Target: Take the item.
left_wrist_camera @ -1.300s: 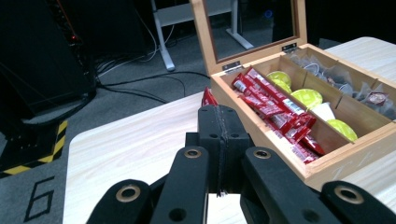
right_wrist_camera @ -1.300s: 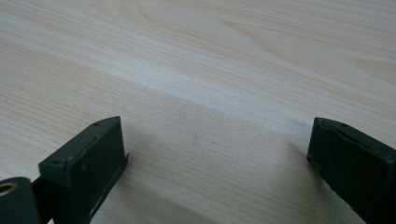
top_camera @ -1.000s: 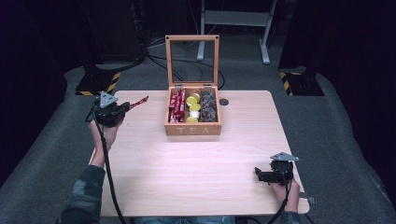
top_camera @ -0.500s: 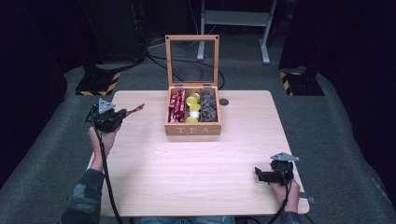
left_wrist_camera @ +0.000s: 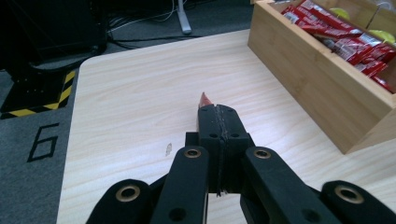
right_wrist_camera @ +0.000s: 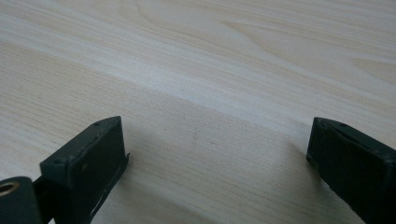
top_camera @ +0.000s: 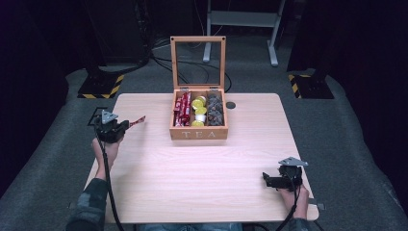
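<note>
A red packet (top_camera: 137,121) is pinched in the left gripper (top_camera: 126,126), its far end poking out past the closed jaws and pointing toward the wooden box (top_camera: 198,134). It hangs over the left part of the table (top_camera: 192,163), apart from the box and clear of the wood. From the left gripper view only a small red tip (left_wrist_camera: 204,98) shows beyond the two black jaws, which are pressed tight together on it.

The box sits near the far middle of the table, its glass-paned lid (top_camera: 197,62) standing upright at the back and the word TEA on its front wall. It has three compartments: more red packets (top_camera: 182,109) fill the left one, yellow and white rounds (top_camera: 198,110) the middle, and dark pieces (top_camera: 214,110) the right. A small dark disc (top_camera: 231,104) lies on the table just beside the box's back right corner.

The right gripper (top_camera: 267,180) rests low over the near right corner, well apart from everything else, its jaws spread wide with nothing between them but bare wood.

The table top is pale, light-grained wood with rounded corners. A faint small mark (left_wrist_camera: 168,149) shows on it near the left gripper. Around the table the floor is grey carpet (top_camera: 356,144), and the room beyond is dark. Yellow-and-black striped tape (top_camera: 103,85) marks the feet of stands at the far left and far right, cables (top_camera: 163,48) trail behind the box, and a white metal frame (top_camera: 240,19) stands at the back.
</note>
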